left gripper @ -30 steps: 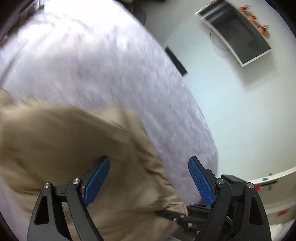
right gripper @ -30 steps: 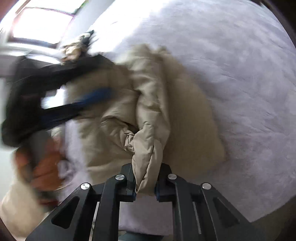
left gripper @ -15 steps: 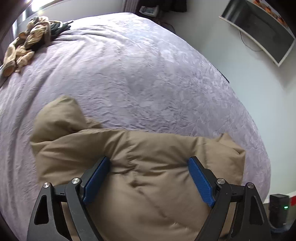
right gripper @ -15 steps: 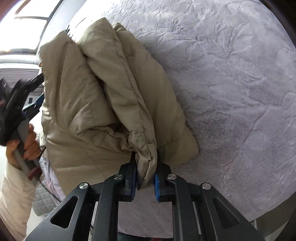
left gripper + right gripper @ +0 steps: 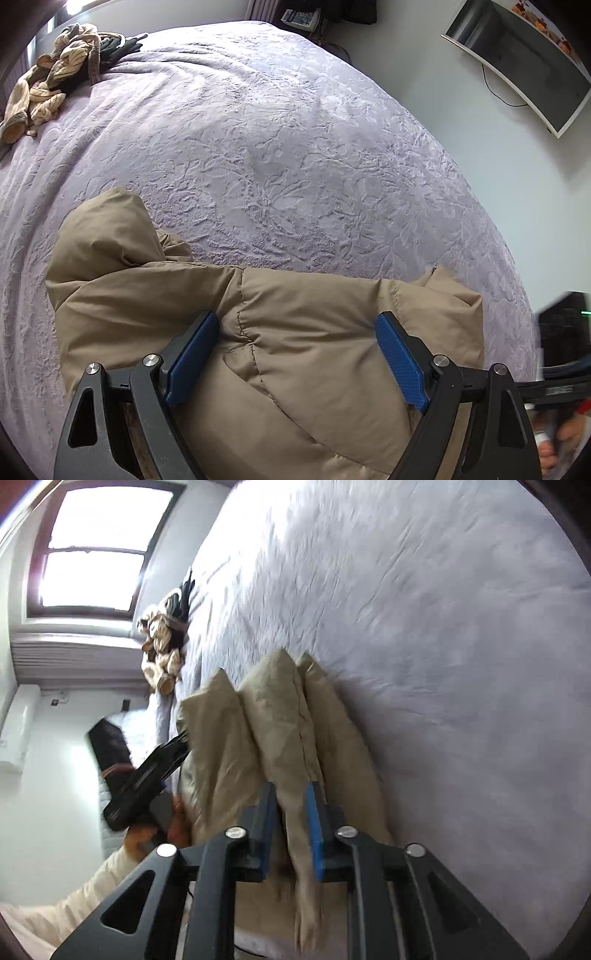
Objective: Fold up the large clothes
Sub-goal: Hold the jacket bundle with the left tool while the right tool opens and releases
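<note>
Now the left gripper is spread wide over the tan puffy coat on the purple bed. The right gripper is closing, pinching a fold of the coat.

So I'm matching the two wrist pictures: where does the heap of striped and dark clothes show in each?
Left wrist: the heap of striped and dark clothes lies at the top left, on the bed's far corner.
Right wrist: the heap sits left of centre, below the window.
Shared landmark: the tan padded coat, low in both.
</note>
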`<state>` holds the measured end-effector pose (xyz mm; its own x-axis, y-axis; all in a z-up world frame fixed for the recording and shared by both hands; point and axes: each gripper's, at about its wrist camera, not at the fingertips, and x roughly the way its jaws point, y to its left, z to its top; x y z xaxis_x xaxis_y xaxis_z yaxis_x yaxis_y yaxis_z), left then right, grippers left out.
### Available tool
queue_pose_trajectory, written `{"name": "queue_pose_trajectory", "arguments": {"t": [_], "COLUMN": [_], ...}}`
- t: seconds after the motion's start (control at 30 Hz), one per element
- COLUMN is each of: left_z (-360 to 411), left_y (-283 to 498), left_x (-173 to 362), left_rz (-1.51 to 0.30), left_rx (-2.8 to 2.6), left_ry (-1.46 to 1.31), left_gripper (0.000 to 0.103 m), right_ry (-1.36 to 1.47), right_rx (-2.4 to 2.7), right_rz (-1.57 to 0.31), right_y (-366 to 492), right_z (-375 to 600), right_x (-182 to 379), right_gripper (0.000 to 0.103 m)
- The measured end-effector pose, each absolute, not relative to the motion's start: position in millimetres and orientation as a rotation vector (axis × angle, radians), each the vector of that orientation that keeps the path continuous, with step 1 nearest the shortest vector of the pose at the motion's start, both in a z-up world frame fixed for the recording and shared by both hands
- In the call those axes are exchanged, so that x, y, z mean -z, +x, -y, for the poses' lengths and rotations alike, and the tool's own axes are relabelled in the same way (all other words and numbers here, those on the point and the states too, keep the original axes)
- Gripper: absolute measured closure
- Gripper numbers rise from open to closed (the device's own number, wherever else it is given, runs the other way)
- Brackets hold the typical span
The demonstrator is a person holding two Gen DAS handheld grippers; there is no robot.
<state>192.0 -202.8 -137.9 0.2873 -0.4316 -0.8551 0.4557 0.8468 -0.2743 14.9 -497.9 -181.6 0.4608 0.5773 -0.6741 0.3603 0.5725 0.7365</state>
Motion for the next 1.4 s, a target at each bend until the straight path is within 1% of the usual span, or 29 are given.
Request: {"name": "queue_pose_trajectory", "arguments": {"t": [0.13, 0.2, 0.3, 0.37, 0.43, 0.5, 0.53, 0.57, 0.6, 0.63, 0.7, 0.73, 0.8, 0.83, 0.87, 0.97, 1.03, 1.1, 1.2, 1.4], "left_z": [207.6, 209.6, 219.2, 223.5, 224.9, 224.3, 223.0, 222.0, 221.9, 222.7, 224.1, 223.5, 221.9, 221.2, 220.8, 219.3, 218.9, 218.1, 217.7, 215.9], "left_y": [190.8, 189.8, 184.8, 181.9, 181.0, 181.6, 182.3, 182.1, 182.0, 181.5, 181.2, 181.5, 182.1, 182.2, 182.2, 181.9, 181.7, 181.4, 181.1, 179.5], "left_x": [140.0, 140.9, 140.2, 140.8, 141.3, 141.6, 141.8, 141.7, 141.7, 141.5, 141.6, 141.8, 141.9, 141.8, 141.6, 141.0, 140.7, 140.0, 138.2, 131.1], "left_rz": [-1.132, -1.135, -1.134, -1.135, -1.135, -1.137, -1.138, -1.140, -1.141, -1.140, -1.137, -1.136, -1.135, -1.134, -1.133, -1.131, -1.130, -1.128, -1.130, -1.143], "left_rx": [0.578, 0.569, 0.558, 0.552, 0.550, 0.549, 0.548, 0.548, 0.548, 0.546, 0.545, 0.544, 0.541, 0.540, 0.539, 0.535, 0.535, 0.532, 0.527, 0.514], "left_ry": [0.034, 0.046, 0.075, 0.100, 0.108, 0.105, 0.102, 0.100, 0.099, 0.102, 0.108, 0.112, 0.116, 0.118, 0.120, 0.125, 0.126, 0.126, 0.128, 0.156], "left_gripper": [0.016, 0.016, 0.016, 0.016, 0.016, 0.016, 0.016, 0.016, 0.016, 0.016, 0.016, 0.016, 0.016, 0.016, 0.016, 0.016, 0.016, 0.016, 0.016, 0.016], "right_ry": [1.082, 1.019, 0.923, 0.860, 0.792, 0.756, 0.755, 0.753, 0.741, 0.737, 0.772, 0.799, 0.810, 0.781, 0.738, 0.541, 0.399, 0.392, 0.465, 0.474], "right_rx": [-0.331, -0.425, -0.408, -0.357, -0.302, -0.257, -0.235, -0.212, -0.172, -0.148, -0.147, -0.150, -0.168, -0.178, -0.183, -0.165, -0.102, -0.077, -0.067, -0.052], "right_rz": [-1.244, -1.309, -1.355, -1.361, -1.361, -1.348, -1.333, -1.325, -1.312, -1.286, -1.254, -1.237, -1.227, -1.233, -1.246, -1.290, -1.349, -1.375, -1.392, -1.404], "right_y": [58.3, 74.9, 82.3, 77.9, 68.9, 58.9, 52.1, 46.5, 40.7, 34.5, 27.3, 24.9, 24.1, 26.7, 28.2, 33.7, 36.9, 34.8, 31.2, 23.6], "right_z": [468.6, 446.7, 435.4, 436.1, 439.2, 447.3, 453.7, 461.3, 467.0, 472.7, 480.7, 482.7, 478.8, 470.4, 462.3, 435.3, 419.7, 418.6, 426.6, 435.1], "right_x": [240.9, 255.7, 257.1, 244.3, 230.0, 215.5, 206.4, 197.4, 188.9, 179.4, 167.0, 159.5, 149.8, 145.5, 143.9, 143.4, 155.9, 168.2, 182.1, 187.0], "right_gripper": [0.092, 0.096, 0.097, 0.093, 0.091, 0.082, 0.060, 0.032, 0.025, 0.023, 0.022, 0.019, 0.011, 0.002, 0.000, 0.000, 0.000, 0.000, 0.000, 0.000]}}
